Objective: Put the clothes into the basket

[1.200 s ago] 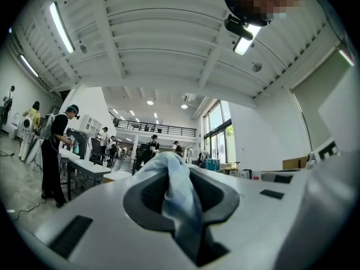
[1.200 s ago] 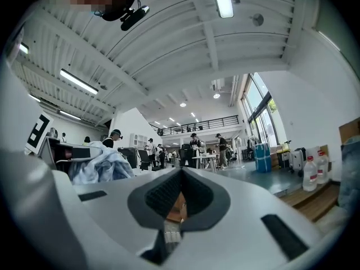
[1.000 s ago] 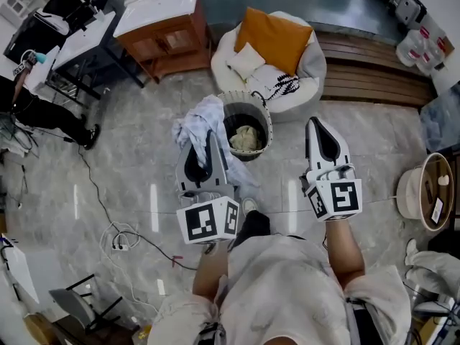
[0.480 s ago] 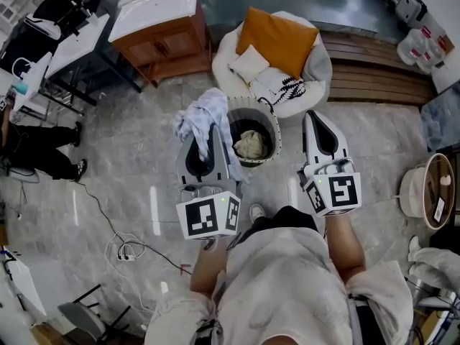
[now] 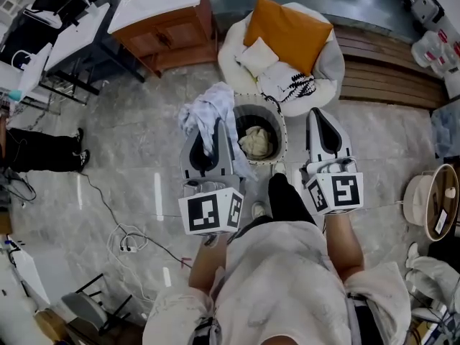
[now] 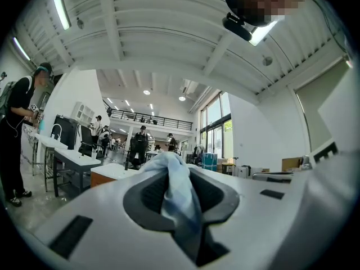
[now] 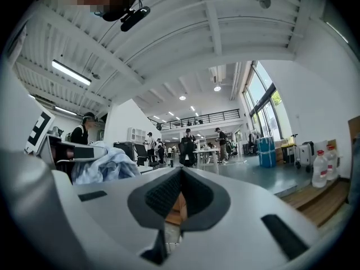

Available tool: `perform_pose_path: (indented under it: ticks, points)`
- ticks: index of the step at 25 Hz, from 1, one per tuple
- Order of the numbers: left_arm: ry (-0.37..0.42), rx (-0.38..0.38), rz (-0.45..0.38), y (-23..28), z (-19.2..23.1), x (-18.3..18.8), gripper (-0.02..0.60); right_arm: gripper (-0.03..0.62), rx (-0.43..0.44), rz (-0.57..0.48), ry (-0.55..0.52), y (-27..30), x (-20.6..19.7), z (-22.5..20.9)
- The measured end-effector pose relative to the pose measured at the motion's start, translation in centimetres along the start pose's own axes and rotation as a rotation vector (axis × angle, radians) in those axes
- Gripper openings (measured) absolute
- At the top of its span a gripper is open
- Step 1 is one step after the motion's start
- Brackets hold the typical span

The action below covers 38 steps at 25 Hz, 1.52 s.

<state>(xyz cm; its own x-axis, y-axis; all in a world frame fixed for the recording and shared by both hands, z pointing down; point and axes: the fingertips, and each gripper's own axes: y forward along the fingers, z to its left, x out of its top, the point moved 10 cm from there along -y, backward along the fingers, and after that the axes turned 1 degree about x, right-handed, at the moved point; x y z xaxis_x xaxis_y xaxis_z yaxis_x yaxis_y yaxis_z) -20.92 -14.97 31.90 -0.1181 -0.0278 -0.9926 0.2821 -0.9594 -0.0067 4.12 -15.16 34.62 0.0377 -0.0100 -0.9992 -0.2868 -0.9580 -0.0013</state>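
Note:
In the head view my left gripper [image 5: 215, 126] is shut on a pale blue and white garment [image 5: 205, 110], which bunches over its tips just left of the basket [image 5: 282, 131]. The round woven basket stands on the floor between the two grippers, with a beige cloth [image 5: 256, 143] inside. In the left gripper view the blue fabric [image 6: 175, 193] runs down between the pads of the left gripper [image 6: 171, 165]. My right gripper [image 5: 320, 116] sits to the right of the basket, shut with nothing in it. The right gripper view shows the right gripper's [image 7: 180, 171] tips meeting and the garment [image 7: 107, 165] at left.
Beyond the basket sits a white round chair with an orange cushion [image 5: 287, 31]. A wooden cabinet with a white top [image 5: 162, 20] is at the upper left, wooden steps [image 5: 388, 70] at the upper right. Cables [image 5: 126, 239] lie on the floor at left. Another person [image 5: 36, 153] stands far left.
Both grippers have moved forward with the person's steps. The basket now lies between the gripper tips, closer than before. The garment stays in the left gripper.

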Motion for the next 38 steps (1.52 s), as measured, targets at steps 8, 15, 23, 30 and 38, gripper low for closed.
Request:
perform_pose_path:
  ticks: [8,15,23,30,38]
  points:
    - [0.038,0.051,0.030,8.0,-1.2,-1.8,0.078,-0.012,0.067,0.002,0.079,8.2,-1.2,-6.4]
    - [0.026,0.094,0.100,14.1,-1.8,-4.9,0.078,-0.012,0.112,0.046,0.107,13.6,-3.6,-11.4]
    - [0.010,0.155,0.314,18.5,-1.9,-12.0,0.078,-0.012,0.144,0.117,0.132,17.3,-7.7,-16.0]
    - [-0.082,0.191,0.510,19.5,0.2,-19.0,0.078,-0.011,0.175,0.202,0.088,18.7,-11.4,-15.6]
    - [-0.123,0.162,0.638,20.6,2.4,-26.3,0.078,-0.012,0.189,0.268,0.036,20.3,-14.4,-13.8]
